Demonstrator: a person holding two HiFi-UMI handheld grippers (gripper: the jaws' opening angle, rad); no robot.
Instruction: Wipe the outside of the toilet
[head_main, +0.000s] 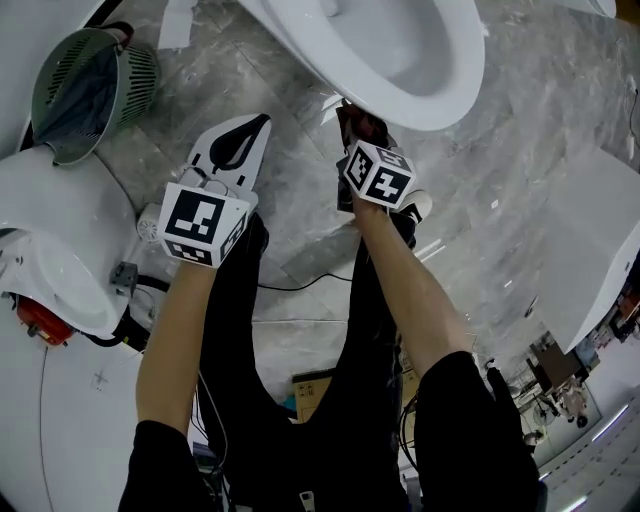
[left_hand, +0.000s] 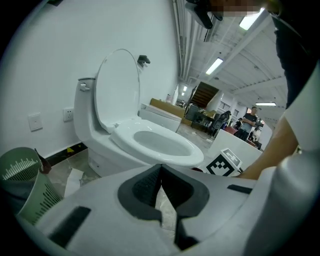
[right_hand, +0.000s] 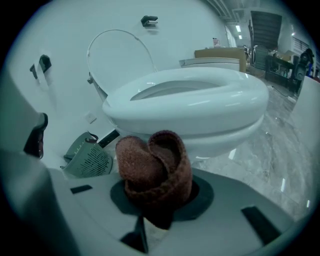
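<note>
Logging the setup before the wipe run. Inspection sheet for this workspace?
Surface: grey marbled floor, glossy.
Job's things: white toilet, lid up; brown cloth, bunched.
Clutter: green basket left of the toilet; paper scrap on the floor by it.
Grippers: left gripper shut, empty; right gripper shut on the cloth, under the bowl's front.
Cables: black cable on the floor by the person's legs.
Surroundings: other white fixtures alongside; people far off.

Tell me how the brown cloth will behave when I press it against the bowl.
Probably floppy: the cloth is folded into soft loops in the right tongs. Likely light, since the loops stand up unsupported. Its nubbly weave should drag rather than slide on the glossy bowl, so it may bunch or flatten.
</note>
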